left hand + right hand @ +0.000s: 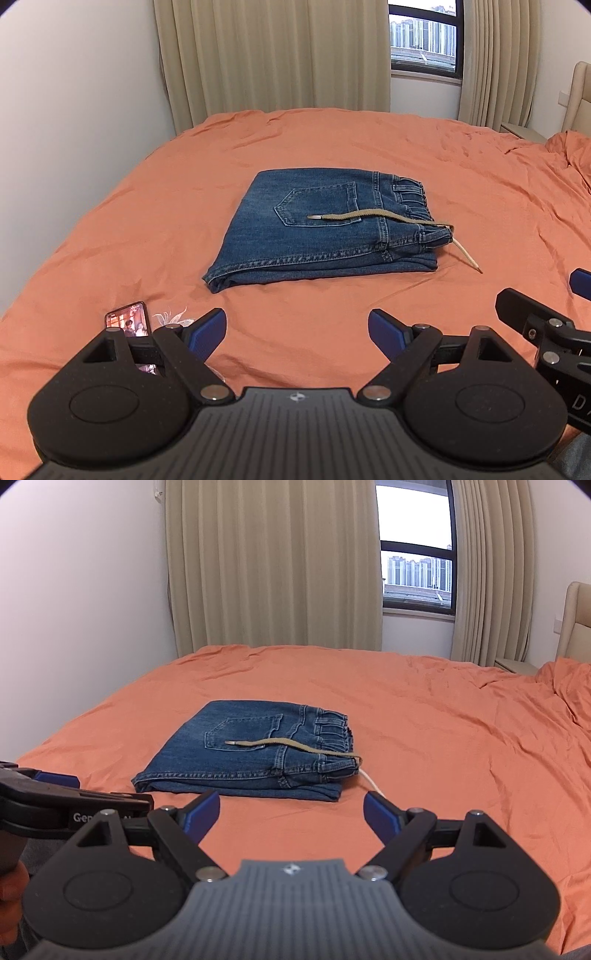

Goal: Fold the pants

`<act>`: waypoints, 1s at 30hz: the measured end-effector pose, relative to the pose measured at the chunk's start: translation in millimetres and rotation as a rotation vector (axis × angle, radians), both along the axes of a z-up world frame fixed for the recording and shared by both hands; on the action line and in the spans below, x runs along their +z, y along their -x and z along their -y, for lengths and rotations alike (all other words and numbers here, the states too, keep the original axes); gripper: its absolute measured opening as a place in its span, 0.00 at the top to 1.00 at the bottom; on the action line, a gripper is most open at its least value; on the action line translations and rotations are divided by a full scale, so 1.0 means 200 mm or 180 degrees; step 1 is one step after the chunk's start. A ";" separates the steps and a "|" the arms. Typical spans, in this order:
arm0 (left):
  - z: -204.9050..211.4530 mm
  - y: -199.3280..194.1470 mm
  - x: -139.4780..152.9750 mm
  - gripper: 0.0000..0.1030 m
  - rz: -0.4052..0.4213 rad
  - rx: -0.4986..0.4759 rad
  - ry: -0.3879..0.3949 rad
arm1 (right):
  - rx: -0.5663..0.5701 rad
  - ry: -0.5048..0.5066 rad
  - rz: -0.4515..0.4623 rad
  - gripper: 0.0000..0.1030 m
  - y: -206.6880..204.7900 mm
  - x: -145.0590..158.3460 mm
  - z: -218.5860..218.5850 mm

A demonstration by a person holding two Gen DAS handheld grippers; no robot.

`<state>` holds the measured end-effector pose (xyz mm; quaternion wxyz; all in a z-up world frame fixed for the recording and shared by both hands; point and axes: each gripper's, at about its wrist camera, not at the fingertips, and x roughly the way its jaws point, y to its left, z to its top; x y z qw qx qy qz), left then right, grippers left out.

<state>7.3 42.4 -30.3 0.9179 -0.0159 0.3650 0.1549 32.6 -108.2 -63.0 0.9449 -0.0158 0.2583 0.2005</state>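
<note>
Pants: blue jeans (325,225) lie as a compact folded stack at the middle of the bed (110,229), back pocket up, waistband toward 3 o'clock.
Drawstring: tan cord (354,216) trails across the pocket; its other end hangs off onto the sheet at 4 o'clock.
Left tool (297,332): spread, holding nothing, near the stack's 6 o'clock edge but clear of it.
Right tool (291,810): spread, likewise empty.
Progress: folding appears complete; only tucking the cord may remain.
Bystander: phone (129,319) at 8 o'clock.
</note>
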 end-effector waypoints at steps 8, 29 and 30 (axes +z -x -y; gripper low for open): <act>0.01 0.01 0.01 0.02 0.0020 0.0024 0.0002 | 0.0002 -0.0022 0.0042 0.21 0.02 0.02 0.03; 0.00 0.01 0.06 0.02 0.0083 -0.0006 -0.0089 | -0.0027 -0.0065 0.0117 0.21 0.03 0.05 0.04; -0.01 0.01 0.07 0.02 0.0093 -0.0013 -0.0086 | -0.0028 -0.0066 0.0119 0.21 0.03 0.05 0.04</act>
